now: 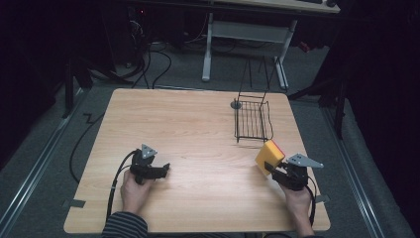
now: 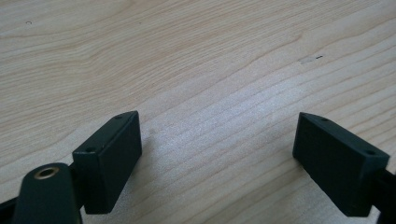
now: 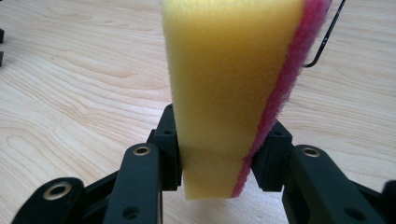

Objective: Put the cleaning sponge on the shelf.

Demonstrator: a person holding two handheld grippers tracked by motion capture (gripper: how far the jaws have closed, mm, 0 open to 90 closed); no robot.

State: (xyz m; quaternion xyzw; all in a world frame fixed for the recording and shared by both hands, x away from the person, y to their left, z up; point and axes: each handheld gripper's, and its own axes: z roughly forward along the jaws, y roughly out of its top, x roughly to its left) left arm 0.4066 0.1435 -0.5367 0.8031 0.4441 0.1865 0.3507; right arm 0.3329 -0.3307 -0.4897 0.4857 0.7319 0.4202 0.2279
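Observation:
A yellow sponge (image 1: 269, 155) with a pink scouring side is pinched at its lower end by my right gripper (image 1: 273, 168), near the table's front right. In the right gripper view the sponge (image 3: 229, 93) stands upright between the two black jaws of that gripper (image 3: 215, 161), which squeeze it in. My left gripper (image 1: 165, 168) rests on the table at the front left, held by a hand. Its jaws stand wide apart in the left gripper view, with only bare wood between them (image 2: 217, 154).
A black wire rack (image 1: 252, 119) stands at the back right of the wooden table (image 1: 188, 129), just beyond the sponge. One of its wires (image 3: 327, 35) shows past the sponge. Behind the table are a white desk frame (image 1: 245, 44) and cables on the floor.

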